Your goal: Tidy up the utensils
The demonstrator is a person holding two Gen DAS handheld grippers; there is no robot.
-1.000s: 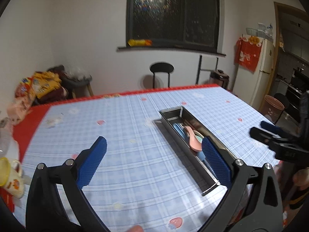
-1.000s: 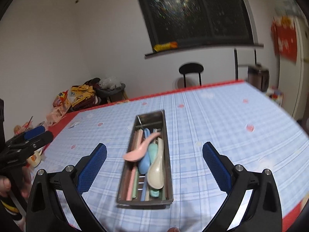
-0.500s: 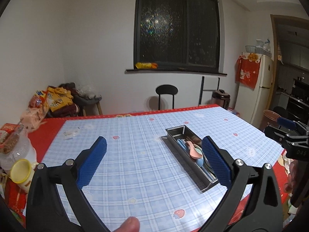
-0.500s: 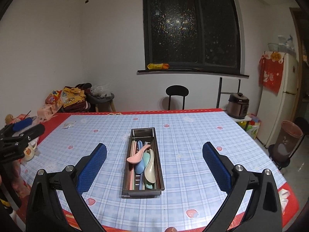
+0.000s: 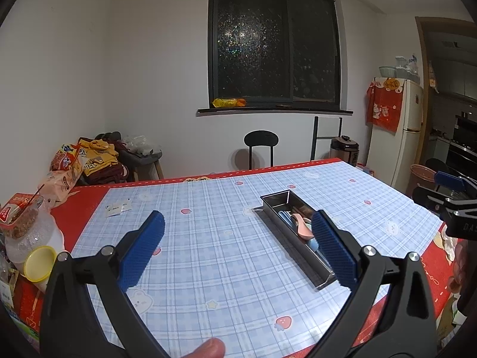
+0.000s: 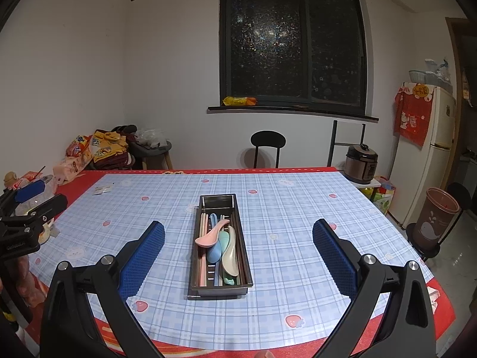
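Observation:
A long steel utensil tray (image 6: 243, 247) lies in the middle of the blue plaid tablecloth (image 6: 298, 223). It holds a pink spoon (image 6: 210, 234), a blue spoon (image 6: 214, 252), a beige spoon (image 6: 229, 256), a mint one and several chopsticks. My right gripper (image 6: 238, 256) hangs open well above and in front of the tray's near end, with nothing in it. My left gripper (image 5: 238, 249) is open and empty too, to the left of the tray (image 5: 280, 223), whose pink spoon (image 5: 302, 226) shows beside the right finger. Each gripper appears at the edge of the other's view.
A plastic jar (image 5: 29, 232) with a yellow lid (image 5: 40, 264) stands at the table's left edge, near small paper packets (image 5: 119, 207). Beyond the table are a black stool (image 6: 268, 146), a rice cooker (image 6: 360, 164), a fridge (image 6: 423, 149), a brown bin (image 6: 436, 223) and piled bags (image 6: 98, 149).
Both grippers have drawn back and risen from the table, so the tray looks smaller and farther. Both stayed open and empty. The utensils in the tray have not moved.

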